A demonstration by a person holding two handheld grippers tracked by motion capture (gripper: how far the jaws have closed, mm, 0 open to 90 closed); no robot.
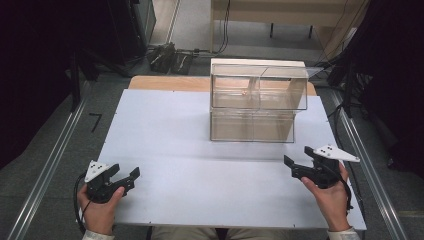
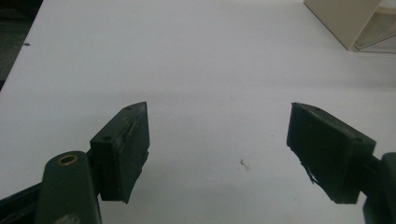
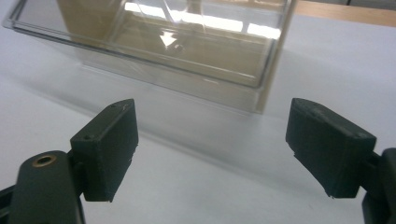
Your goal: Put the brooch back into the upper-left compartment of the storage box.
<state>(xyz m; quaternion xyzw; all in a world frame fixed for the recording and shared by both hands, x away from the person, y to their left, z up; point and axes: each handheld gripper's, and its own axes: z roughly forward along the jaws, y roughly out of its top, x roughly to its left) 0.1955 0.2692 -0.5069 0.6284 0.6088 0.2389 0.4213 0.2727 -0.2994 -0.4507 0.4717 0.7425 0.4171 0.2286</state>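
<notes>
We hold both jaws spread wide, empty: left gripper (image 1: 131,178) near the white desk's (image 1: 165,130) front-left corner, right gripper (image 1: 295,166) front-right. The clear two-tier plastic drawer box (image 1: 257,100) stands at the back edge; we should approach its lower drawer squarely and slowly.

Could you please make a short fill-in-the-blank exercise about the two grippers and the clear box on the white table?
1. The jaws of the left gripper stand ____.
2. The clear box has two tiers, one ____ the other.
3. The gripper that points at the box from closer by is the ____ gripper.
4. Both grippers hold ____.

Missing words: open; above; right; nothing
</notes>
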